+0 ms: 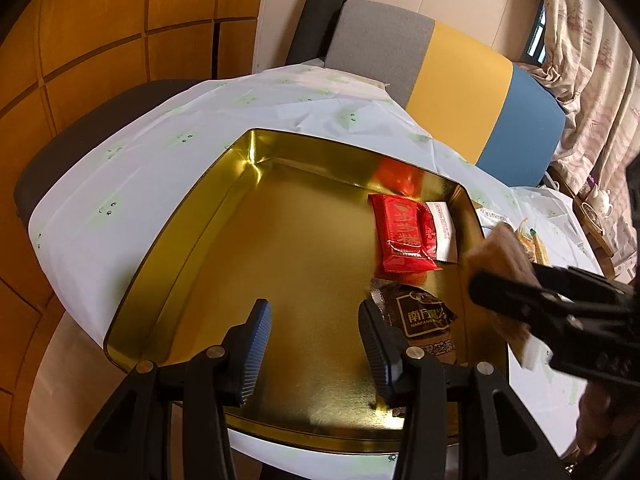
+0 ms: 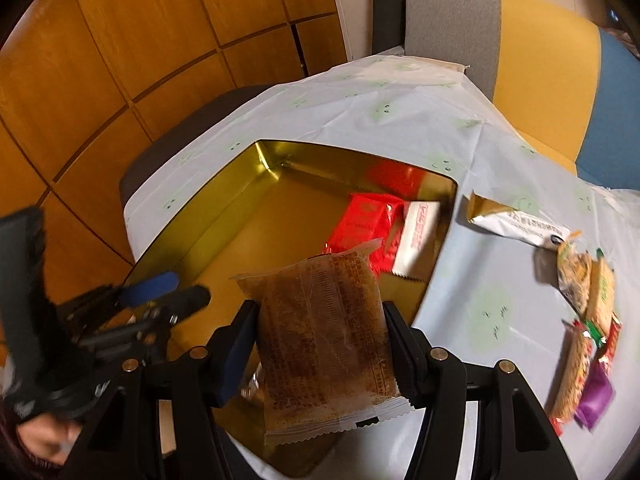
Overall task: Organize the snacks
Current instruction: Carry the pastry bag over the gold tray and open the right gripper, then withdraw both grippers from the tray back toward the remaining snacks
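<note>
A gold tin tray (image 1: 168, 216) (image 2: 224, 196) lies on the white tablecloth. Inside it are a red snack pack (image 1: 402, 240) (image 2: 364, 224), a white pack (image 1: 442, 232) (image 2: 418, 240) beside it, and a brown pack (image 1: 428, 320) near the front right. My left gripper (image 1: 314, 344) hovers over the tray floor, open, with nothing between its fingers. My right gripper (image 2: 320, 344) is shut on a clear packet of brown crumbly cake (image 2: 324, 340), held upright over the tray's near right part. In the left wrist view that packet (image 1: 496, 256) and gripper come in from the right, blurred.
Several loose snack packs (image 2: 588, 320) and a white-and-gold sachet (image 2: 516, 220) lie on the cloth right of the tray. A grey, yellow and blue chair back (image 1: 460, 80) stands behind the table, with wooden panels (image 2: 120, 60) to the left. Part of a hand (image 2: 44, 440) shows at lower left.
</note>
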The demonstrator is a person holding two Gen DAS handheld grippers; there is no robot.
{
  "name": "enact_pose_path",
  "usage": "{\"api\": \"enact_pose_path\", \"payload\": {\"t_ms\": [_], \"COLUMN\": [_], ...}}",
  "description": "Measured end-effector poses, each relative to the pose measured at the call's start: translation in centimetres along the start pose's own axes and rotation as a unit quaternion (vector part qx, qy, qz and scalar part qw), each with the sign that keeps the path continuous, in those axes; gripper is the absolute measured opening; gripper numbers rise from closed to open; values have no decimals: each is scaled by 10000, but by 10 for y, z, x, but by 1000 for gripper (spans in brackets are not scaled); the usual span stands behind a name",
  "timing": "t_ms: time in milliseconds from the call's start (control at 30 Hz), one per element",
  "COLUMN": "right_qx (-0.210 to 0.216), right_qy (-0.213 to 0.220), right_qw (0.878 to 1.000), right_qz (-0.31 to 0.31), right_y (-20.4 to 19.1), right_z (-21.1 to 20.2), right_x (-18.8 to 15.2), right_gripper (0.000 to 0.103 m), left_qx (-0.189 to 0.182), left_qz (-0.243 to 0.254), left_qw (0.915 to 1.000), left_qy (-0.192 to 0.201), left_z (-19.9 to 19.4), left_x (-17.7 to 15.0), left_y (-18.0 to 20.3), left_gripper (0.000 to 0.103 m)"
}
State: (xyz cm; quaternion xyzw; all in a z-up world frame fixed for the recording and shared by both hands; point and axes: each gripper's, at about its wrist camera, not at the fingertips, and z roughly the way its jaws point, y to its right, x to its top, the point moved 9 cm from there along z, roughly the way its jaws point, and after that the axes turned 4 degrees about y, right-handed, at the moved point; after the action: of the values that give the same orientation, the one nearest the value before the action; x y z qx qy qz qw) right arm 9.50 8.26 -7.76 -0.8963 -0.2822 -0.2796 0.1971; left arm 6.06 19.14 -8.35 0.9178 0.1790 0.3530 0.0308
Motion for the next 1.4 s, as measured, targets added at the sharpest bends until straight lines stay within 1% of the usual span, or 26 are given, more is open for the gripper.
{"api": "enact_pose_path", "payload": {"t_ms": [67,133,233,300,367,400,467,567,733,867,933,1000,1167,1400], "right_qx": [22,-50,-87,-221,-300,-262,-315,-261,-269,-366,-467,-572,-863,-1411], "right_qy": [15,35,16,32,77,120,177,193,373,520,617,704,809,671], "right_qw": [10000,9999,9998,9995,9993,9994,9992,9994,9989,9979,9970,9958,9930,9872], "right_qz": [-11,-82,-154,-244,-232,-186,-164,-111,-54,-74,-80,-77,47,316], "right_y": [-2,-4,-4,-2,2,3,7,8,9,9,13,19,49,113], "right_z": [8,15,31,38,40,39,36,31,15,-2,-12,-23,-50,-80], "right_x": [5,9,12,13,12,12,10,7,5,1,-1,-5,-19,-47], "right_gripper": [61,62,64,69,72,75,75,75,75,75,77,82,82,82], "left_qx": [10,30,41,50,41,44,41,34,-5,-60,-82,-99,-118,-218], "left_qz": [6,6,7,32,65,78,87,147,320,381,431,463,574,958], "left_qw": [10000,10000,10000,10000,10000,9999,9999,9999,9995,9993,9990,9989,9983,9951], "left_qy": [-1,-11,-58,-62,-60,-57,-79,-84,-20,-25,-11,7,33,81], "left_z": [1,1,4,5,5,5,6,6,0,-3,-5,-6,-9,-13], "left_x": [0,-1,-3,-4,-4,-4,-5,-6,-5,-6,-6,-5,-5,-3], "left_y": [-1,-2,-2,-2,0,0,2,6,15,21,24,27,34,54], "left_gripper": [46,46,46,46,46,46,46,46,46,46,46,46,46,46]}}
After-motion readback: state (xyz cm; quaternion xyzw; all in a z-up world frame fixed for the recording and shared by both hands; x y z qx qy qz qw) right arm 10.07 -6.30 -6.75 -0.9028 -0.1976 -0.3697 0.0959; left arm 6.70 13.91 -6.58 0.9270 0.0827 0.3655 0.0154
